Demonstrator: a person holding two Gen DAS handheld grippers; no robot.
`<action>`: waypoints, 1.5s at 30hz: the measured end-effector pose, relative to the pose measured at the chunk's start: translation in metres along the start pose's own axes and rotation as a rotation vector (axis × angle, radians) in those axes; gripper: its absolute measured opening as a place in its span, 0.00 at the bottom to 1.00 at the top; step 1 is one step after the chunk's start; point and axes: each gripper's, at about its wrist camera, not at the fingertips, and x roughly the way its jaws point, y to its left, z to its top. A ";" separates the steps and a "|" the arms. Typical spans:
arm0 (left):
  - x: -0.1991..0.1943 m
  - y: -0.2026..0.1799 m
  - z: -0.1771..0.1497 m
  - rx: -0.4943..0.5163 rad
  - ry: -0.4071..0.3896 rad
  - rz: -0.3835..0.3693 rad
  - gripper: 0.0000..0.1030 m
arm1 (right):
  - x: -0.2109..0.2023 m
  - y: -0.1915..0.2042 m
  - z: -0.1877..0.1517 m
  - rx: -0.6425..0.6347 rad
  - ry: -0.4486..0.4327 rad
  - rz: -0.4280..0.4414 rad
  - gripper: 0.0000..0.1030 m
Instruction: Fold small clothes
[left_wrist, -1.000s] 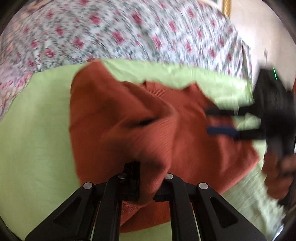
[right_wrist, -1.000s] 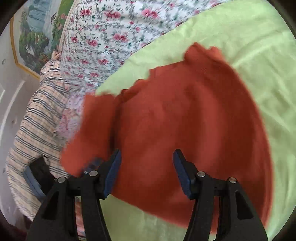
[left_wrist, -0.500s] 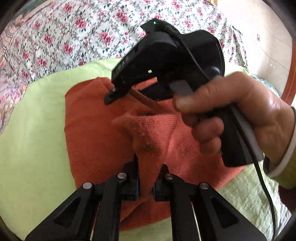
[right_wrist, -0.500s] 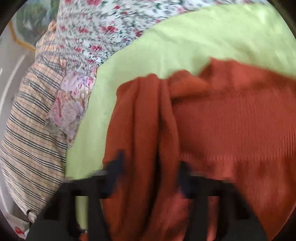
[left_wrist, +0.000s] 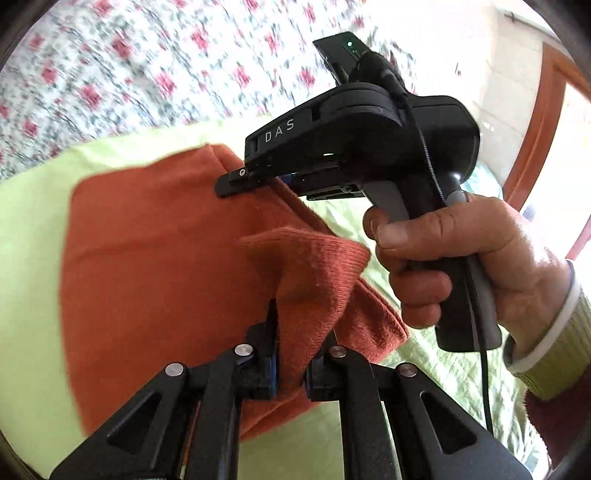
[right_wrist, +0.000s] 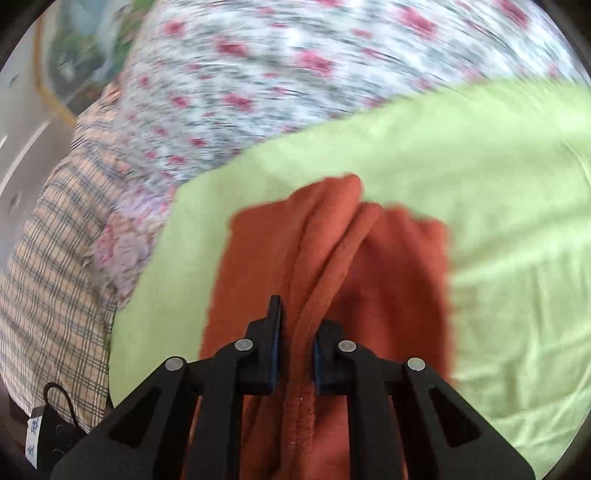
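A rust-orange knit garment (left_wrist: 155, 258) lies on a light green cloth (left_wrist: 29, 229). My left gripper (left_wrist: 291, 354) is shut on a bunched fold of the garment and holds it up. My right gripper (right_wrist: 297, 347) is shut on a ridged fold of the same garment (right_wrist: 399, 280). In the left wrist view the right gripper's black body (left_wrist: 369, 147) is held in a hand just beyond, its fingers (left_wrist: 236, 182) pinching the garment's far edge.
A floral bedcover (right_wrist: 295, 74) lies beyond the green cloth (right_wrist: 517, 221). A plaid fabric (right_wrist: 44, 277) lies at the left. A framed picture hangs at the upper left. A wooden door frame (left_wrist: 535, 140) stands at the right.
The right gripper swept in from the right, closed on the garment's far edge and lifted it. The left gripper kept its hold on the fold. Both views now show motion blur.
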 end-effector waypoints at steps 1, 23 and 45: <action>0.007 0.001 0.001 -0.004 0.012 -0.001 0.08 | 0.002 -0.009 -0.003 0.012 0.008 -0.010 0.14; -0.034 0.027 -0.021 -0.065 0.044 -0.084 0.53 | -0.029 -0.034 -0.028 0.032 -0.057 -0.202 0.34; 0.043 0.193 -0.001 -0.480 0.160 -0.199 0.32 | 0.015 -0.047 -0.039 0.160 0.087 0.030 0.34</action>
